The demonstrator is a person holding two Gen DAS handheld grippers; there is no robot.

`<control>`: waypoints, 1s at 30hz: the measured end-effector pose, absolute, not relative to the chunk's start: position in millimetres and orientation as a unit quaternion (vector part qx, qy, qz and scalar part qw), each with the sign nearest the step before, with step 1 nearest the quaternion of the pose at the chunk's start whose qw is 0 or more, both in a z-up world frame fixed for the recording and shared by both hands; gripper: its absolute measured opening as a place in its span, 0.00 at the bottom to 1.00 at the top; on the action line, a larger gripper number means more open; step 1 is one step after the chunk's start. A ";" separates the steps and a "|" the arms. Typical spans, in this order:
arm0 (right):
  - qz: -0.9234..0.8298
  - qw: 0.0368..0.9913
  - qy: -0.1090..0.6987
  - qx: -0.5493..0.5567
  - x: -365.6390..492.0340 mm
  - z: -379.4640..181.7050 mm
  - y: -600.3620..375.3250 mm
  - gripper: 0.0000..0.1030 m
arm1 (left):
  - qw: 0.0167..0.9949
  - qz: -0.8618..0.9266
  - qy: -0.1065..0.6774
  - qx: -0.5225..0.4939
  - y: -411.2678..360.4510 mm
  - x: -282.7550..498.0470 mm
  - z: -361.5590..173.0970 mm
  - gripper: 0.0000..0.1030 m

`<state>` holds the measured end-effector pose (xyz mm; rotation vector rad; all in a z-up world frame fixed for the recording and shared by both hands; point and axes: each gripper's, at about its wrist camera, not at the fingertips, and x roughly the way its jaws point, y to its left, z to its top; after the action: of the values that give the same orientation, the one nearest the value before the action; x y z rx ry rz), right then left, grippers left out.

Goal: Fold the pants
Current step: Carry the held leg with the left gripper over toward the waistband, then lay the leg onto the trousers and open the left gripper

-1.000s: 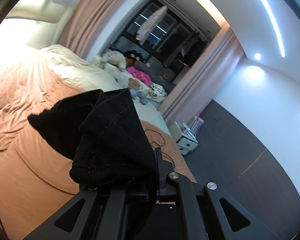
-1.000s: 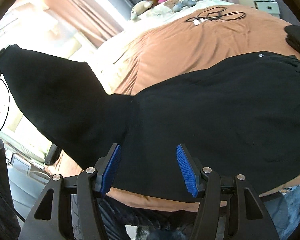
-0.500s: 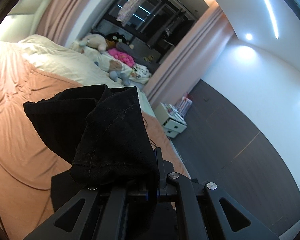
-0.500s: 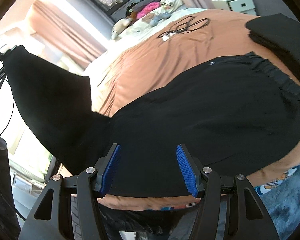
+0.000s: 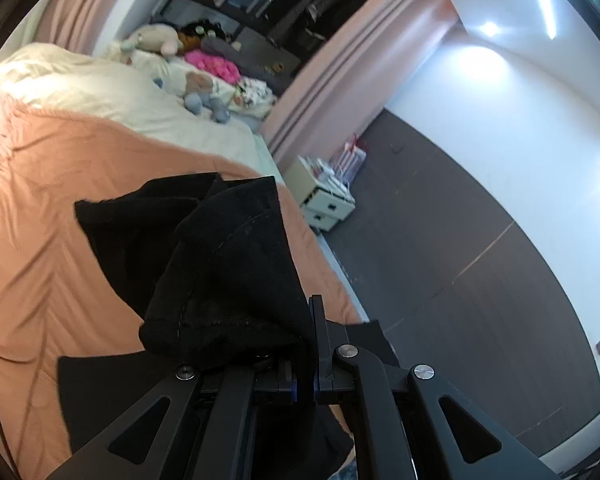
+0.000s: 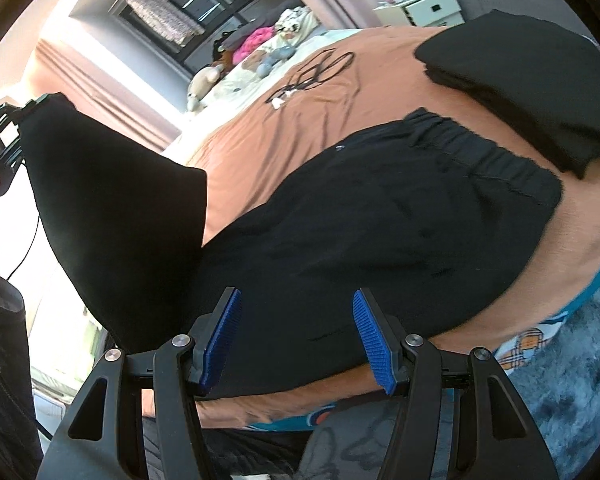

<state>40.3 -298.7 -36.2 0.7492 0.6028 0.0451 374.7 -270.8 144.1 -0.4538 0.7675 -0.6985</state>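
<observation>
Black pants (image 6: 380,220) lie across the orange-brown bed cover (image 6: 268,136), with the elastic waistband (image 6: 480,152) toward the right. One leg (image 6: 112,220) is lifted off the bed at the left. My left gripper (image 6: 22,114) is shut on its end, and a hand holds that gripper at the left edge. In the left wrist view the hem (image 5: 228,272) bunches over the shut left gripper (image 5: 306,384). My right gripper (image 6: 298,340) is open and hovers just above the flat part of the pants, with nothing between its blue pads (image 6: 220,344).
A second folded black garment (image 6: 520,72) lies beyond the waistband at the right. A dark cable (image 6: 316,72) is coiled further up the bed, near stuffed toys (image 6: 268,56) and pillows. A white nightstand (image 5: 324,196) stands beside the bed, over dark floor (image 5: 460,280).
The left gripper has carried the lifted leg end across over the bed and slightly down. The right gripper's view has swung and rolled, bringing the waistband and the second black garment into view.
</observation>
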 end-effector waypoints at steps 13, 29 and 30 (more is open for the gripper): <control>-0.003 0.882 0.284 0.377 -5.1 -37.7 -328.9 0.55 | 0.788 -0.368 0.455 -0.192 -368.7 372.8 46.1 0.04; -0.033 0.877 0.286 0.383 -42.6 -33.0 -362.6 0.55 | 0.691 -0.457 0.552 -0.099 -465.1 312.4 -32.5 0.73; -0.029 0.878 0.285 0.384 -42.3 -31.8 -362.9 0.55 | 0.692 -0.458 0.549 -0.100 -462.5 309.4 -33.7 0.80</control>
<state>-42.3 -362.9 -31.8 0.8014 0.5941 -0.0602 309.4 -462.5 -33.7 -0.2241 1.2262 -1.0221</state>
